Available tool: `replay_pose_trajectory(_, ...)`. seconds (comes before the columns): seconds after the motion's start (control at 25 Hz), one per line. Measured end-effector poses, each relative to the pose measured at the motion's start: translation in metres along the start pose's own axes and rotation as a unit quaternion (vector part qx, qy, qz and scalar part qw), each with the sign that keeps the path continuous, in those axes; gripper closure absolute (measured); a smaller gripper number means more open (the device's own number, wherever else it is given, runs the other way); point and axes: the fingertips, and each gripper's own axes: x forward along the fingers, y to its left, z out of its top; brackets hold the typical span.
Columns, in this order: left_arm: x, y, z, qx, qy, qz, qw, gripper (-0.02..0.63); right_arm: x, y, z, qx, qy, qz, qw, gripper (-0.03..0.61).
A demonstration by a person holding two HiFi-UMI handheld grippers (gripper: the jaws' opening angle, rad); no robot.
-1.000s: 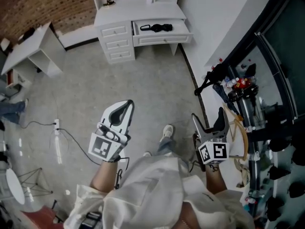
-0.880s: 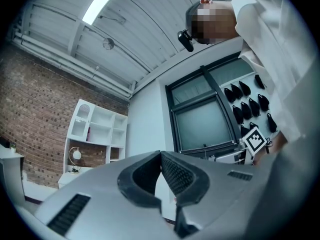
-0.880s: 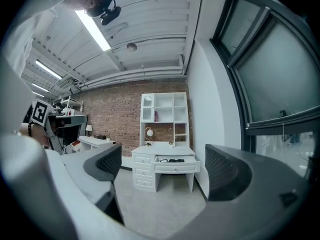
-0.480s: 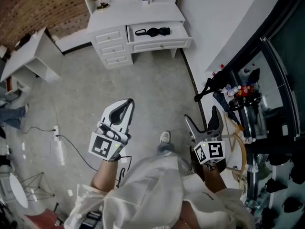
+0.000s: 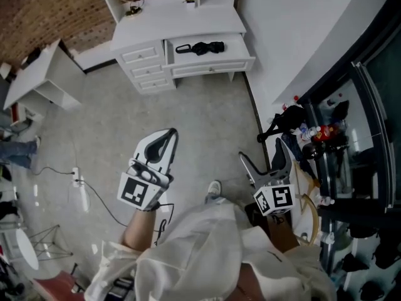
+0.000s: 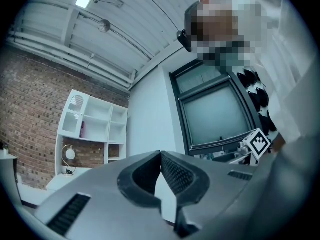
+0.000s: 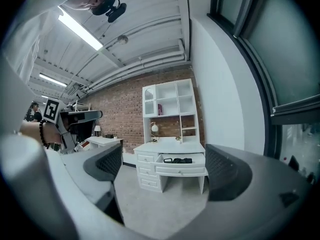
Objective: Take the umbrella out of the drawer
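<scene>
Left gripper [image 5: 165, 140]: held in front of the person above the grey floor [image 5: 207, 124], fingers clenched together with nothing between them. Right gripper [image 5: 262, 152]: level with the left one, fingers released and wide apart, empty, aimed toward the white furniture across the room. Black folded umbrella [image 5: 202, 47]: lying lengthwise in the open drawer [image 5: 213, 63] just under the white surface [image 5: 182, 19] by the far wall, to the right of a stack of three closed drawers [image 5: 145, 68], well apart from both grippers.
</scene>
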Motion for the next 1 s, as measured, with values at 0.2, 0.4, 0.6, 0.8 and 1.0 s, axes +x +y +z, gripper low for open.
replay_pose_trajectory(0.2,0.04,0.0,-0.008,0.0,0.001,0.007,1.0,0.588,0.025,-0.028,0.0,0.009,0.005,0.018,1.0,0.067)
replay_pose_trajectory(0.4,0.067,0.002,-0.019,-0.004,0.01,0.015,0.9998,0.588,0.046,-0.05,-0.002,0.007,0.009,0.034,0.999,0.067)
replay_pose_trajectory(0.6,0.078,0.009,-0.021,-0.003,0.011,0.022,0.9997,0.588,0.059,-0.054,-0.005,0.004,0.015,0.05,0.999,0.067)
replay_pose_trajectory(0.8,0.092,0.026,-0.025,-0.007,0.009,0.024,0.9997,0.588,0.082,-0.057,0.0,-0.001,0.011,0.055,0.998,0.067)
replay_pose_trajectory(1.0,0.118,0.053,-0.031,-0.009,-0.005,0.017,0.9998,0.588,0.112,-0.066,0.006,-0.008,0.004,0.049,0.999,0.067)
